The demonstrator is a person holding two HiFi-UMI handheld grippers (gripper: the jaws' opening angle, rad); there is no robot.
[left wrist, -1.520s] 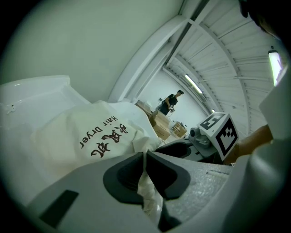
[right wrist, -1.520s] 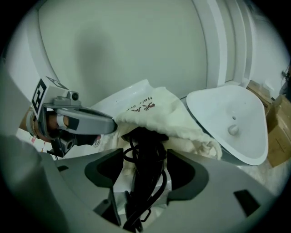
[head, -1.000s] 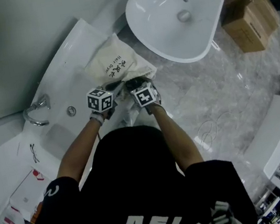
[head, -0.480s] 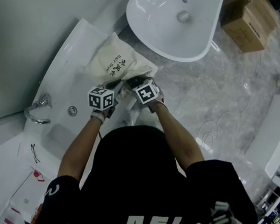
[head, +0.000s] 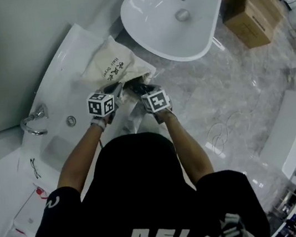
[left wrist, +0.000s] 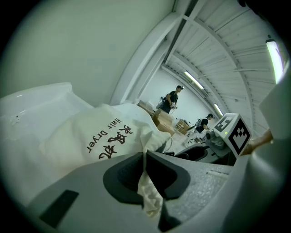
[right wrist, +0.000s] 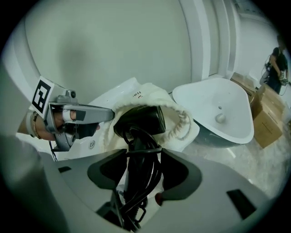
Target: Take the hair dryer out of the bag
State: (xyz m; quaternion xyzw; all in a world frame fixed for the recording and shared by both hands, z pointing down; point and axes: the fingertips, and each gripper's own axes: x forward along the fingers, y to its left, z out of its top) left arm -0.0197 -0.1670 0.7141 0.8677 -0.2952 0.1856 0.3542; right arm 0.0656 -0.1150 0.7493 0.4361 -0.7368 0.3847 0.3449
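A cream drawstring bag [head: 114,67] printed "Hair Dryer" lies on the white counter beside the basin. My left gripper [head: 116,88] is shut on the edge of the bag's mouth, and a fold of cloth [left wrist: 146,182] is pinched between its jaws [left wrist: 145,157]. The black hair dryer [right wrist: 141,119] sticks head-first out of the open bag mouth [right wrist: 182,118]. My right gripper [right wrist: 138,157] has its jaws closing around the dryer's handle and wound cord, which fill the gap and touch both pads. In the head view the dryer [head: 134,87] shows dark just beyond my right gripper [head: 139,90].
A white basin [head: 173,15] stands on the marble top [head: 217,98] to the right of the bag. A chrome tap [head: 31,126] and a drain are at the left. Cardboard boxes [head: 251,10] sit beyond the basin. Papers [head: 23,212] lie at the lower left.
My right gripper has drawn back a little from the bag mouth toward the person, with the dark dryer following it. The left gripper keeps its hold on the bag's edge.
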